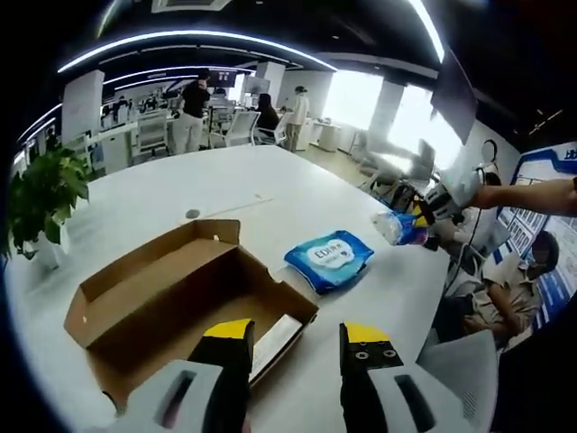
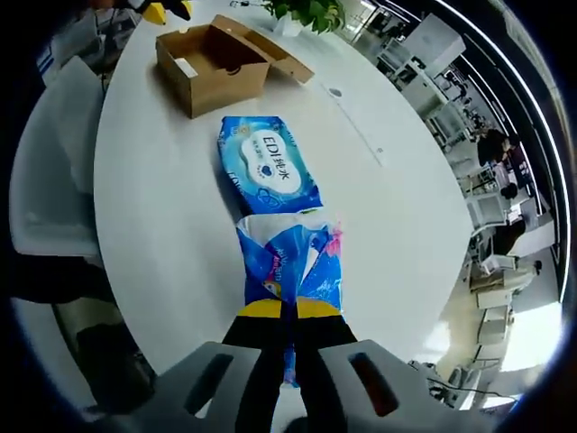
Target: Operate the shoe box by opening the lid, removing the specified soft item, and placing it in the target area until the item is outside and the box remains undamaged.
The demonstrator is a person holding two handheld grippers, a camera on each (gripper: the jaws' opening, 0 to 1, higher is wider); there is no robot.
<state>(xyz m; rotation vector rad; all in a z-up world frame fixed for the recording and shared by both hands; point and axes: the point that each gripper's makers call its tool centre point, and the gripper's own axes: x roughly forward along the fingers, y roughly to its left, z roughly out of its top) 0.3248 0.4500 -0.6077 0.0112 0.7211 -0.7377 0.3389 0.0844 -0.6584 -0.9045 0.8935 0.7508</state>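
The brown shoe box (image 1: 162, 293) stands on the white table (image 1: 198, 185) with its lid folded back, and a white item (image 1: 276, 336) lies at its near end. My left gripper (image 1: 296, 347) is open, just above the box's near corner. A blue wipes pack (image 1: 329, 259) lies flat on the table beside the box. At the right, my right gripper (image 1: 433, 212) is held in the air, shut on a blue-and-white soft packet (image 1: 397, 227). In the right gripper view the right gripper (image 2: 288, 311) pinches that soft packet (image 2: 293, 262) above the wipes pack (image 2: 268, 165), with the box (image 2: 212, 54) beyond.
A potted plant (image 1: 41, 203) stands at the table's left edge. A person (image 1: 509, 289) sits at the right, past the table edge. Grey chairs (image 2: 54, 171) line the near side. Several people and desks are far behind. A small round port (image 1: 192, 214) sits in the tabletop.
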